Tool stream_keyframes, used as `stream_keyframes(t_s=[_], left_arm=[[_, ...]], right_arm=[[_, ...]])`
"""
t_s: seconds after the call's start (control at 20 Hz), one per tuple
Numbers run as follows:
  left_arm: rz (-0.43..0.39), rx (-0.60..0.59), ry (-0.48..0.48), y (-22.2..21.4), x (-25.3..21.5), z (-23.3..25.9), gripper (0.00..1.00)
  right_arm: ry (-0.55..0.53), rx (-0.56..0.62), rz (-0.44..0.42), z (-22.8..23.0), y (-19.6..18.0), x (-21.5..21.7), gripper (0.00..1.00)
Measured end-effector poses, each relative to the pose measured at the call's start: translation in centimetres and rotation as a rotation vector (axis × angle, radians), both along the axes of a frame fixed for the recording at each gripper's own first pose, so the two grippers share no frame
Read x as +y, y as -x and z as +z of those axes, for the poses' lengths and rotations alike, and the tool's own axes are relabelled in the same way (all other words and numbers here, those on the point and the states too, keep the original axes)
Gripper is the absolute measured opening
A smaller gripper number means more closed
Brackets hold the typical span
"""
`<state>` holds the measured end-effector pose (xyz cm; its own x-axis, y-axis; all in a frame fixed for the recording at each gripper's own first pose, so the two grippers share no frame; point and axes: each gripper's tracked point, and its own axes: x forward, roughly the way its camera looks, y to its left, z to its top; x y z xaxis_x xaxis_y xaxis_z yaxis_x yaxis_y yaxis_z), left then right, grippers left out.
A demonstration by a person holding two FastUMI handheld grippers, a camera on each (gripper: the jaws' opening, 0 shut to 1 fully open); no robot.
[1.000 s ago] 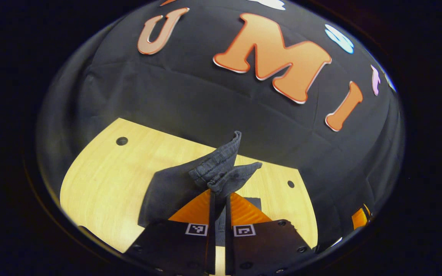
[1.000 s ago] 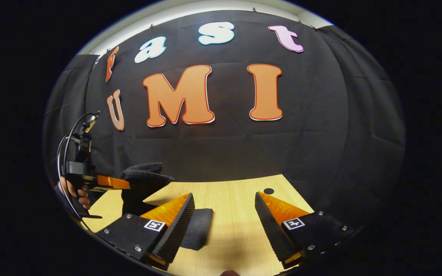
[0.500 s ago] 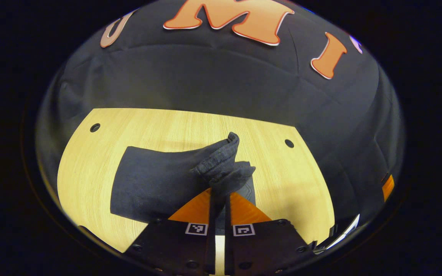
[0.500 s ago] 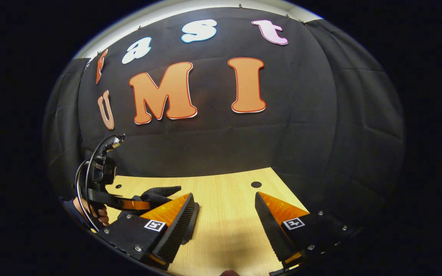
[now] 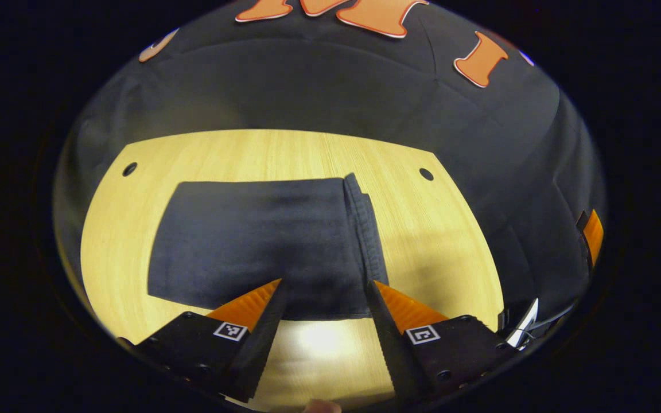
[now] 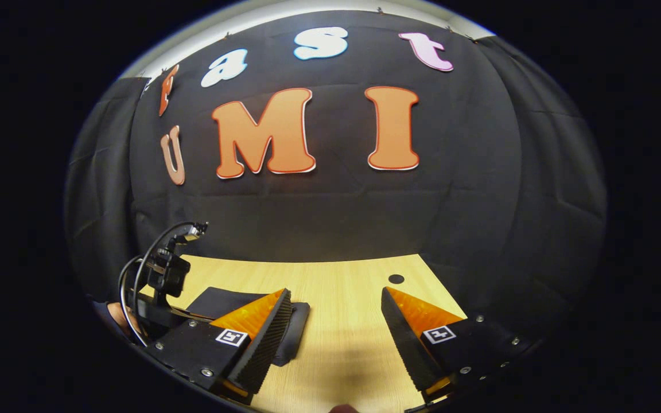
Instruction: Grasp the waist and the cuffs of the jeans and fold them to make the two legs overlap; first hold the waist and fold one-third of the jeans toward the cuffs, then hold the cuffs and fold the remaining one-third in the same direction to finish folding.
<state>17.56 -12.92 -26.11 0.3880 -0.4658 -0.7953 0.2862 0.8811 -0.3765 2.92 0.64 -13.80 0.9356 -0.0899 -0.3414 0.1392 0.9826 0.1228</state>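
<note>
The dark jeans [image 5: 261, 241] lie folded into a flat rectangle on the wooden table [image 5: 434, 241], with the hemmed cuffs [image 5: 365, 229] along the bundle's right edge. My left gripper [image 5: 325, 287] stands open just over the bundle's near edge, nothing between its fingers. In the right gripper view the folded jeans [image 6: 299, 321] show as a low dark slab at the left, partly behind one finger. My right gripper [image 6: 336, 301] is open above bare wood to the right of the jeans. The left gripper [image 6: 161, 287] and the hand holding it appear at the far left.
The table has small round holes near its far corners [image 5: 130, 169] [image 5: 426, 173] [image 6: 396, 279]. Black cloth wall closes off the back and the sides. Bare wood lies to the right of the jeans.
My left gripper lowered the cuffs onto the folded bundle and opened, letting them go; the jeans now lie flat. The right gripper stayed open and barely moved.
</note>
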Motion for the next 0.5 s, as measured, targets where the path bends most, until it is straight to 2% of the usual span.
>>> stream_keyframes(t_s=[0.15, 0.25, 0.5], left_arm=[[0.058, -0.124, -0.010, -1.5, 3.0, 2.6, 0.89], [0.095, -0.218, -0.035, -1.9, 5.7, 5.0, 0.96], [0.215, -0.409, -0.070, -1.9, 13.1, 9.9, 0.97]], right_arm=[[0.023, -0.029, 0.031, 0.9, -0.7, 1.9, 0.95], [0.046, -0.059, 0.046, 1.7, -1.3, 3.1, 0.95], [0.129, -0.155, 0.096, 4.6, -2.3, 7.4, 0.95]])
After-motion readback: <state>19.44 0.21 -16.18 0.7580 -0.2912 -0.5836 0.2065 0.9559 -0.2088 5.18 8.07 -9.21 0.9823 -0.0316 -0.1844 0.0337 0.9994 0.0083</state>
